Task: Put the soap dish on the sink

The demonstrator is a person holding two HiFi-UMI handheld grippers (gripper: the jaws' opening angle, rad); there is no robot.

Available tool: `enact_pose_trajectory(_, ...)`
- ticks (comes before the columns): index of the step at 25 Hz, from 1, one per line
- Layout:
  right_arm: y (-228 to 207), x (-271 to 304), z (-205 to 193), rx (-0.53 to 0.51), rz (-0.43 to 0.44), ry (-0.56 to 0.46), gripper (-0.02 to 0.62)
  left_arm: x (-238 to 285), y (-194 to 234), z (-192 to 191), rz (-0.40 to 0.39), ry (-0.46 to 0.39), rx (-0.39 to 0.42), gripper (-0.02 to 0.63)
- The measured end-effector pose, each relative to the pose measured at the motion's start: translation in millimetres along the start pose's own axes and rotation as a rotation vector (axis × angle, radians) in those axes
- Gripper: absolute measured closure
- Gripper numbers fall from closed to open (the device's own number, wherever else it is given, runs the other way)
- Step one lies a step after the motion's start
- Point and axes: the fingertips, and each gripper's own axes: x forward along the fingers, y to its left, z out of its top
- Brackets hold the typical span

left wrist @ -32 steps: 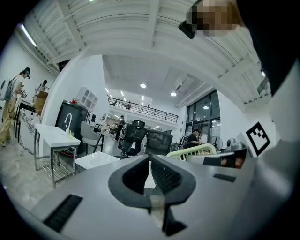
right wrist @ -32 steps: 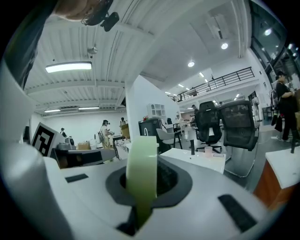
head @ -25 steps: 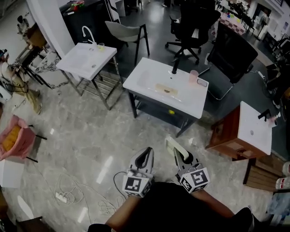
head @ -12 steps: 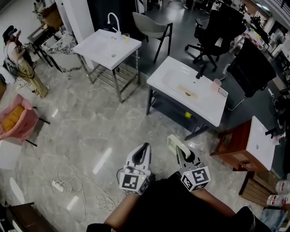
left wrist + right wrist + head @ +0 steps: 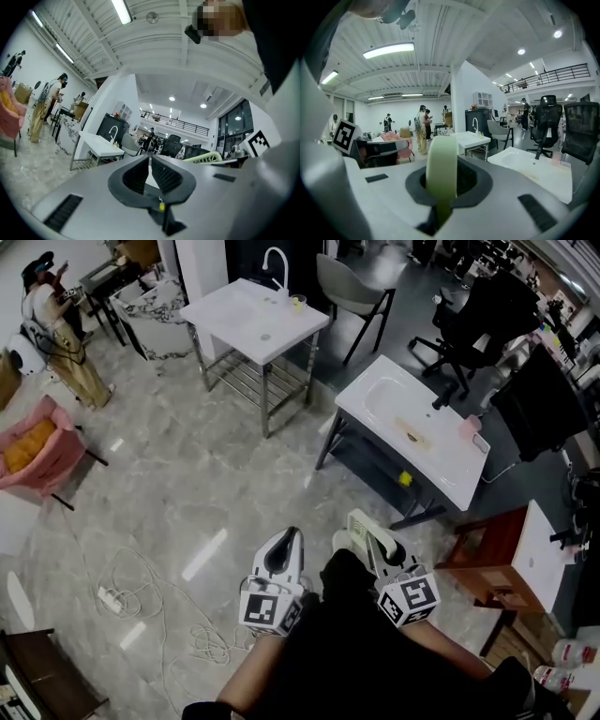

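The person holds both arms forward, low in front of the body. The left forearm [image 5: 246, 682] and right forearm [image 5: 448, 652] run out side by side. The left hand-held gripper [image 5: 290, 537] points ahead, its jaws together at the tips with nothing between them. Its marker cube [image 5: 270, 610] sits at the rear, near the wrist. The right hand-held gripper [image 5: 373, 547] lies just beside it, apart from it and angled slightly toward it. Its jaws are clamped on a pale green soap dish [image 5: 359, 528] that stands on edge and sticks out past the tips. Its own cube [image 5: 409, 600] faces up.
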Motion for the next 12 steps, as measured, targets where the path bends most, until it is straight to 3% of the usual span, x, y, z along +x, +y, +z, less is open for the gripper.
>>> enact_pose_trajectory(12, 15, 39, -6, -0.007, 0.113, 0.016, 0.591, -9, 25, 4, 0.092, -0.032, 0.007, 0.584)
